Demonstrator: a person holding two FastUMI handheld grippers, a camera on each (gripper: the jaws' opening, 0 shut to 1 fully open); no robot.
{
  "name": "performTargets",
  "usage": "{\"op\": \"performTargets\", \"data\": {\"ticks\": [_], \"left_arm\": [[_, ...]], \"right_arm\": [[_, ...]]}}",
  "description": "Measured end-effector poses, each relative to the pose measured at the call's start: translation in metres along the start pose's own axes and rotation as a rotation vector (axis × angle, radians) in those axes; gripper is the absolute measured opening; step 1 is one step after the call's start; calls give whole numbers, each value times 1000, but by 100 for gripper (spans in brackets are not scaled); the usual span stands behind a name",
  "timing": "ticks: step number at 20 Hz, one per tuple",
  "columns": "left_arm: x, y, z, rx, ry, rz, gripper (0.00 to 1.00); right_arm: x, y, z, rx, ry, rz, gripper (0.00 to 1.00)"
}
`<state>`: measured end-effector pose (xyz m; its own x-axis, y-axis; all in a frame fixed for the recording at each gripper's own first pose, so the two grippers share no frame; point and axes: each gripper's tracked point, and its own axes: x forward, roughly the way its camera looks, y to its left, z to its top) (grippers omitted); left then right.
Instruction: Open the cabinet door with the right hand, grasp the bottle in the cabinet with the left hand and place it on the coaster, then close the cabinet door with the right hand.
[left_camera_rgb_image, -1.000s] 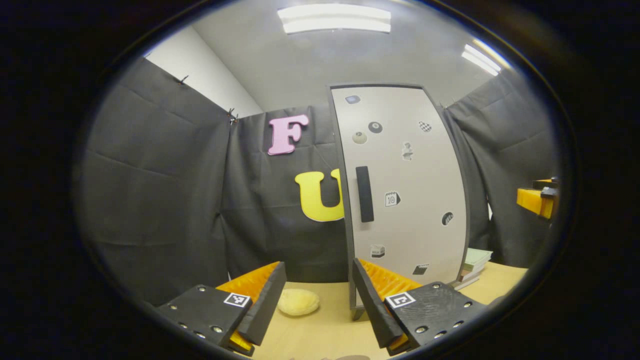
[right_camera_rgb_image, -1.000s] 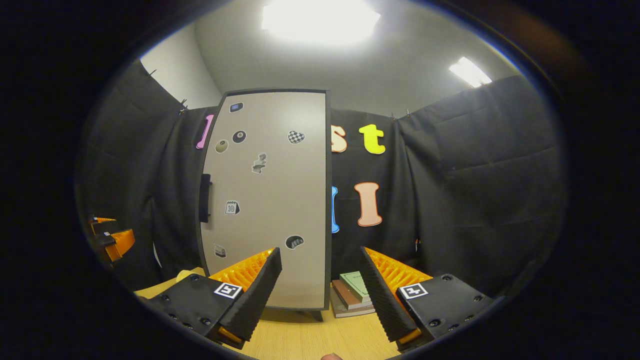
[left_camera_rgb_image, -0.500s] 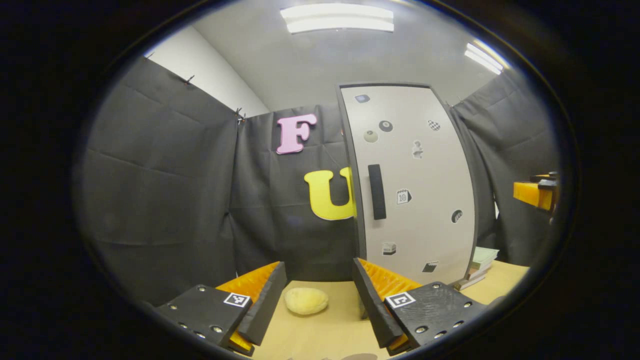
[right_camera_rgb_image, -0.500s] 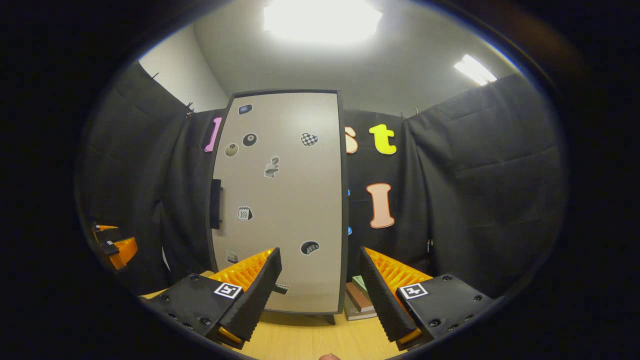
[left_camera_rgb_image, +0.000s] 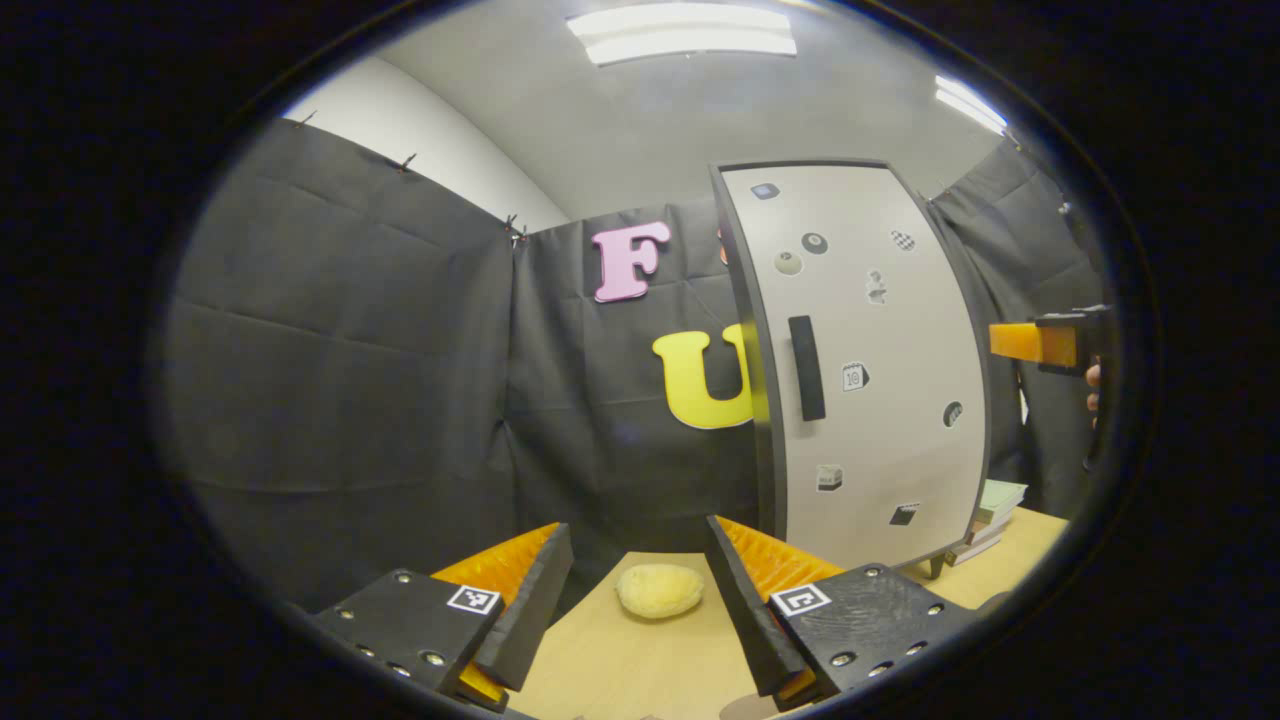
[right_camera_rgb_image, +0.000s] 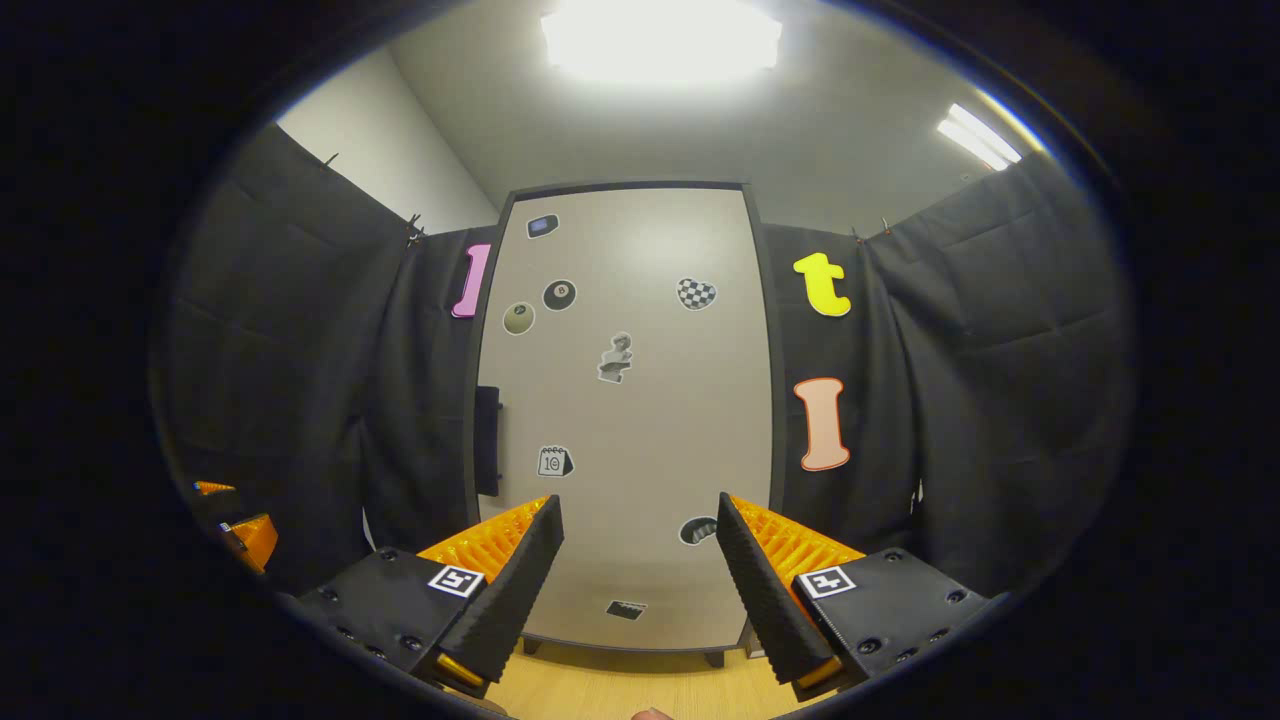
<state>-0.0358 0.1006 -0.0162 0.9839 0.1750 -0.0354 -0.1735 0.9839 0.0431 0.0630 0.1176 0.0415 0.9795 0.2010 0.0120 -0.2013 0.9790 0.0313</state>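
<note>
The cabinet door stands shut, tall and pale with small stickers dotted over it, on the wooden table. It looks a stiff, flat panel that should swing on hinges rather than flex, and light enough to pull with one gripper. The place to take hold is the dark vertical handle near its left edge, a narrow bar the fingers could close across. The right gripper faces the middle of the door with its jaws spread wide and nothing between them; the handle lies off to its left and a little higher. The left gripper is likewise released and empty, low over the table, with the door ahead to its right. Just beyond it lies a small yellowish round pad, probably the coaster, though it's hard to be sure.
</note>
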Motion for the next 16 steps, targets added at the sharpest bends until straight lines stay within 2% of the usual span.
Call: {"op": "performTargets", "data": {"ticks": [9, 11, 12, 13, 14, 16], "left_arm": [[-18, 56, -13, 10, 27, 126, 82], [-22, 67, -17, 8, 38, 151, 83], [-25, 72, -19, 8, 43, 163, 80], [-27, 77, -20, 8, 47, 175, 83], [-30, 83, -22, 9, 51, 186, 80], [-34, 92, -27, 15, 61, 211, 83]], "right_arm": [[51, 63, 26, 25, -28, 96, 97], [63, 75, 26, 24, -22, 108, 97], [70, 79, 25, 28, -15, 110, 98], [77, 83, 23, 37, -5, 115, 98], [83, 90, 22, 48, 4, 123, 98], [94, 98, 19, 63, 19, 133, 98]]}}
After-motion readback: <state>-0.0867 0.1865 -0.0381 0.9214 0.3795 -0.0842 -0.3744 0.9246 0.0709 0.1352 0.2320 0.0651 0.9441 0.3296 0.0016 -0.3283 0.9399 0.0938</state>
